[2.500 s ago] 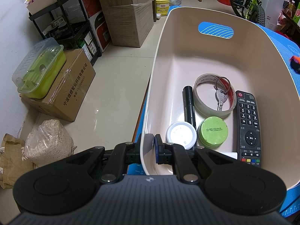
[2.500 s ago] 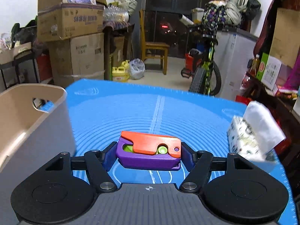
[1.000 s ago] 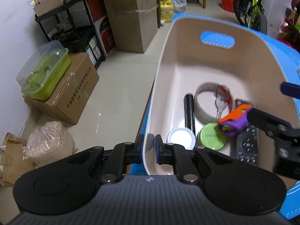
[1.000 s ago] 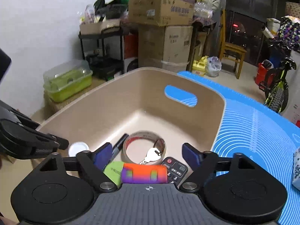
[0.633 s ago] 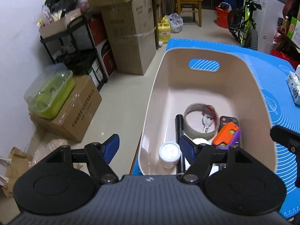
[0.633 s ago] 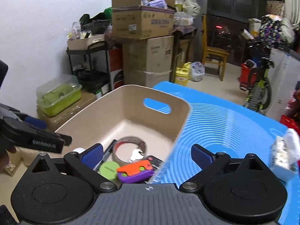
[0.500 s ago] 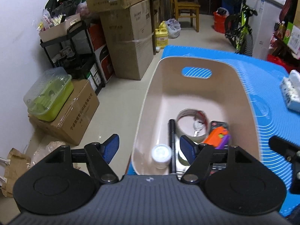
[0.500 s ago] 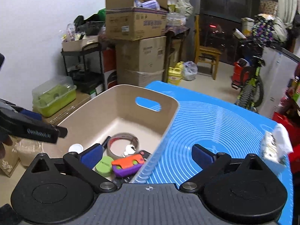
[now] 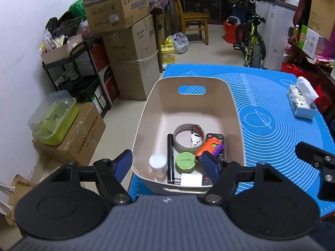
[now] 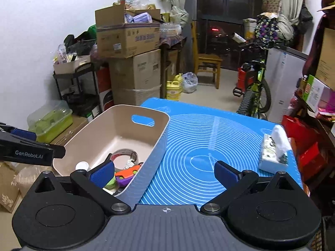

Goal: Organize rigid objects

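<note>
A beige bin (image 9: pixel 144 113) stands on the left of the blue mat (image 9: pixel 272 115). In it lie an orange and purple toy (image 9: pixel 209 147), a tape roll (image 9: pixel 182 129) with keys (image 9: pixel 195 140), a black marker (image 9: pixel 170 156), a white-capped jar (image 9: pixel 158 163), a green tin (image 9: pixel 185 162) and a remote (image 9: pixel 217 138). My left gripper (image 9: pixel 166 164) hangs open above the bin's near end, holding nothing. My right gripper (image 10: pixel 164 173) is wide open and empty, above the bin's right wall (image 10: pixel 163 125). The toy (image 10: pixel 127 172) shows past its left finger.
A tissue pack (image 9: pixel 301 102) sits at the mat's right edge. The floor drops off left of the bin, where cardboard boxes (image 9: pixel 134 62) and a green lidded container (image 9: pixel 54 119) stand. A bicycle (image 10: pixel 255 92) and a chair (image 10: pixel 205 62) are beyond the table.
The left gripper let go of the bin's rim and opened. The right gripper released the orange and purple toy into the bin. Both have pulled back and up from the bin.
</note>
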